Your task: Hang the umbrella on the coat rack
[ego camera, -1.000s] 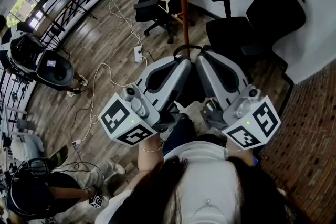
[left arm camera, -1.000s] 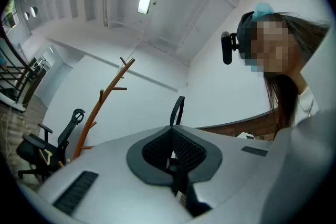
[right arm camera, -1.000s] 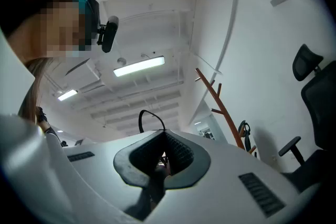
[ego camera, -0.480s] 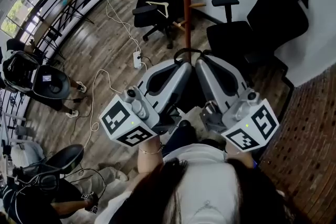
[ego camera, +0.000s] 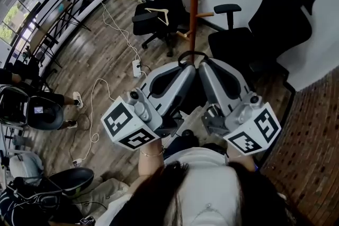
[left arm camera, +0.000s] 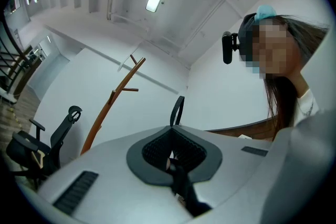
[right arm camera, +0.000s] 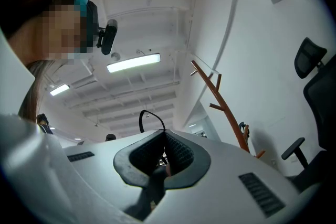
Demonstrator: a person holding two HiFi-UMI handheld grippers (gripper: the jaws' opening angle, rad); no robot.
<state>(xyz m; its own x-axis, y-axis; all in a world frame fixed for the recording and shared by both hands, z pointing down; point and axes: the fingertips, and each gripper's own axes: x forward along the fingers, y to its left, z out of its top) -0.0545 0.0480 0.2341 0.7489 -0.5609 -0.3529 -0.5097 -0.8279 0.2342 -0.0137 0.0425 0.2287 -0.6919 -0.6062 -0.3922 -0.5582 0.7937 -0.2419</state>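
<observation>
Plank floor (ego camera: pixel 106 55) in head view only, jaws clamping umbrella (left arm camera: pixel 182 186)

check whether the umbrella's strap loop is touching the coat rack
Apart. The left gripper view shows bare wall between the strap loop and the coat rack; the right gripper view shows the same gap.

Coat rack (ego camera: pixel 194 8) shifted rightward in head view, power strip (ego camera: pixel 136 68) lower — floor slid down-frame
</observation>
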